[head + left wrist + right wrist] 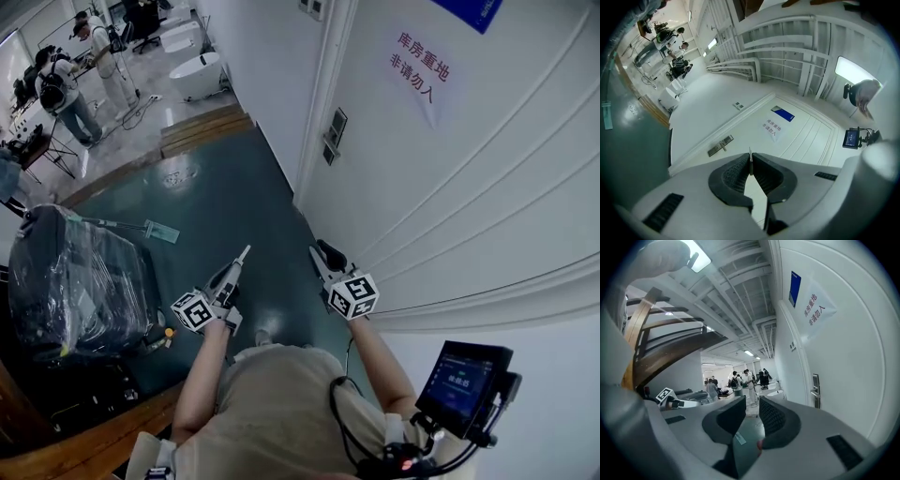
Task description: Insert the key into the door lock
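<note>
- The left gripper [236,262] is seen clenched on the key [750,157]. The key's thin metal blade is pinched upright between the ribbed pads, and its tip shows just past them.
- The key is held well apart from the door [469,187] and is turned toward it. The door lock [721,146] is not touched.
- The door lock, a metal plate with a handle, is mounted near the door's edge, lower than the paper notice [420,67] stuck to the door.
- The right gripper [752,404] is held released, with its jaws apart and nothing between them. It is carried nearer to the door than the left gripper, without contact.
- A plastic-wrapped suitcase [80,281] is stood well away from the door, beyond the left gripper.
- A small screen [464,380] is carried at the person's right side, near the door.
</note>
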A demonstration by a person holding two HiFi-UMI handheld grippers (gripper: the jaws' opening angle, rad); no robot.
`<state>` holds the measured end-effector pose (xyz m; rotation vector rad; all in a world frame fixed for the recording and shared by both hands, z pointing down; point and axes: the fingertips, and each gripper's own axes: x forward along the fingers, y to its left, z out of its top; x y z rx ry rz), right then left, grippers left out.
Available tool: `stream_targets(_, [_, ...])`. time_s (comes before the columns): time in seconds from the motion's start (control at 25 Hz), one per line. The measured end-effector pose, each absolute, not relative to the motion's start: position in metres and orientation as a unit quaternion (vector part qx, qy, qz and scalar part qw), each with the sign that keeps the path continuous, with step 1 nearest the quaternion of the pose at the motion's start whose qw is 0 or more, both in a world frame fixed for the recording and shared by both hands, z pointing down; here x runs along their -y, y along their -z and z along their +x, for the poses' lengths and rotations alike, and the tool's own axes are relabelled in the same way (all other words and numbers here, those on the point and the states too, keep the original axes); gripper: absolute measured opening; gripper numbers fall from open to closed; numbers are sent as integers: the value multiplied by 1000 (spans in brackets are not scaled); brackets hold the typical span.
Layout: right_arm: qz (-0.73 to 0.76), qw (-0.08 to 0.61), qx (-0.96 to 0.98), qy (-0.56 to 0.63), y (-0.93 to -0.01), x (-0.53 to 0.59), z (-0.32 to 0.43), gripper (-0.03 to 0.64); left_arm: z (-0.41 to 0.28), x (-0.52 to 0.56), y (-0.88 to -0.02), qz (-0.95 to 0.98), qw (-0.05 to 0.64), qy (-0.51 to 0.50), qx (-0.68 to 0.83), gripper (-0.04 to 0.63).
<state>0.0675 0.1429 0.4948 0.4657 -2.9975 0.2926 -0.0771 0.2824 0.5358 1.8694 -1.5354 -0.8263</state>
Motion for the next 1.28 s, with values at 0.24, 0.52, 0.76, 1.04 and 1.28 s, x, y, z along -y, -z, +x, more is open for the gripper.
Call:
stream_targets(0.24, [175,41,980,-91,-504,-140,37,87,-116,-278,-556,711,290,322,554,34])
stream_targets(0.52, [194,45,977,-79,-499,-129,26,87,-138,-263,-567,723,293,320,537,34])
stream_targets(0.76, [203,53,975,-77,-502,-115,20,87,-146,-245,-569,722,309,324,528,34])
stream_targets(1.04, [209,52,973,-81,-515,-68,3,87,-162,-212,-581,709,336,315,534,34])
stream_targets(1.28, [207,53,973,-92,-508,-19,-9,87,-173,-164,-570,702,350,310,538,34])
